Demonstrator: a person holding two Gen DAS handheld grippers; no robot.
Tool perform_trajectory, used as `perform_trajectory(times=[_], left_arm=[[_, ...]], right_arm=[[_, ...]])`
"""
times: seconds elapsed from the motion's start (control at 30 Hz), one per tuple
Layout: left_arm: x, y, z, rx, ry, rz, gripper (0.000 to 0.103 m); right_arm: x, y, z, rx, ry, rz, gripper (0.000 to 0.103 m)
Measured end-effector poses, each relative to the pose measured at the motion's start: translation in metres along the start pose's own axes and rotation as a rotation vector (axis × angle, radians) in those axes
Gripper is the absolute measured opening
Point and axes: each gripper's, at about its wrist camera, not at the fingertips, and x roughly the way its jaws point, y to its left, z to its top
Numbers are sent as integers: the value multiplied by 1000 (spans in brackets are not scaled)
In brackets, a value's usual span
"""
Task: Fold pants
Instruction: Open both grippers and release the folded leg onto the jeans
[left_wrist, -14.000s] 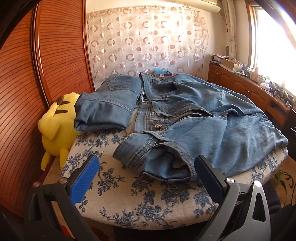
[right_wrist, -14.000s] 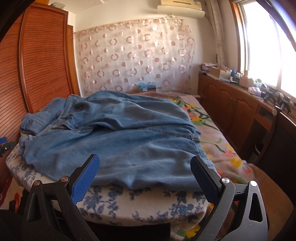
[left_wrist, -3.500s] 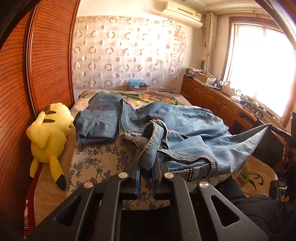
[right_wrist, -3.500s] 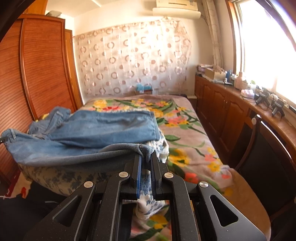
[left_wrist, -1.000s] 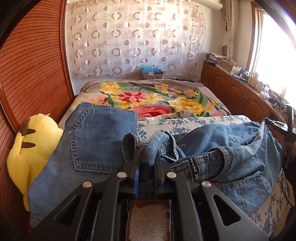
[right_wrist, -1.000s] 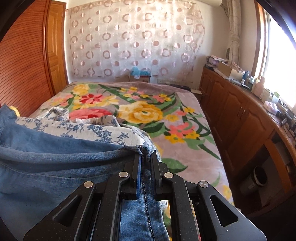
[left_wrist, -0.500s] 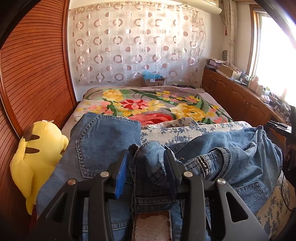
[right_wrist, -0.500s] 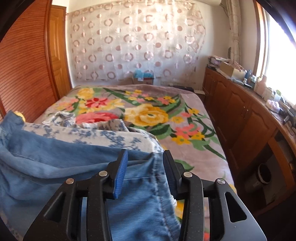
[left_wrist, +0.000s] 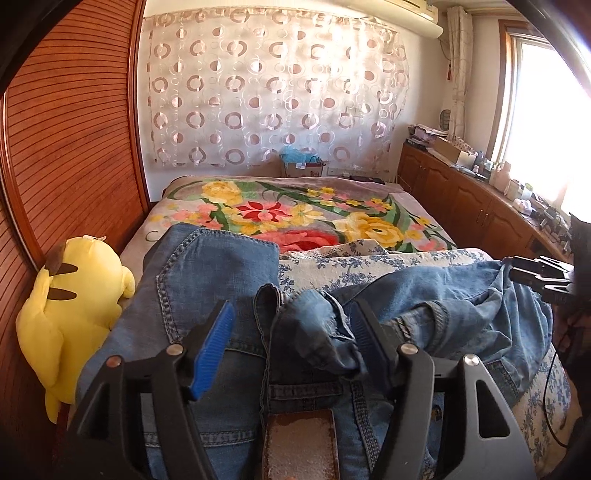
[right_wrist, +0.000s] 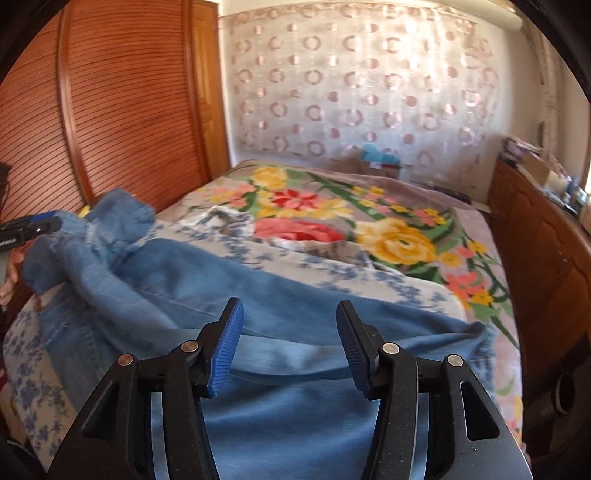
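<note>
You are letting go of the faded blue denim pants (left_wrist: 436, 306), left gripper (left_wrist: 291, 332) and right gripper (right_wrist: 288, 334) both fingers apart; next calls for smoothing the bunched fold.

Bright daylight from the window (left_wrist: 539, 122) at right, blown out to white glare, fisheye bending and dark vignette at edges, right wrist view motion-blurred, left wrist view sharper.

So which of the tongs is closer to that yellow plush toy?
Left. The left tongs sit over the jeans just beside the yellow plush toy; the right tongs are at the jeans' far end.
</note>
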Motion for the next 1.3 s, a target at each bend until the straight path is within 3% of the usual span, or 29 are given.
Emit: perform_trajectory(times=[0.43, 0.77, 0.83, 0.97, 1.0, 1.2, 1.3], left_arm=[[-13, -10, -17, 42, -15, 22, 65], [-14, -6, -28, 40, 2, 13, 65], [-15, -6, -29, 45, 5, 15, 65], [-15, -4, -32, 46, 8, 20, 65], [-15, -4, -32, 45, 8, 18, 65], [-15, -5, -35, 42, 7, 6, 65], [-15, -4, -36, 46, 8, 23, 65]], right_arm=[[32, 94, 0, -114, 57, 186, 56], [47, 125, 0, -198, 109, 202, 57], [49, 127, 2, -208, 104, 192, 52], [48, 125, 12, -224, 90, 197, 14], [48, 125, 15, -231, 88, 196, 11], [55, 124, 38, -258, 45, 152, 3], [61, 126, 47, -284, 11, 84, 2]])
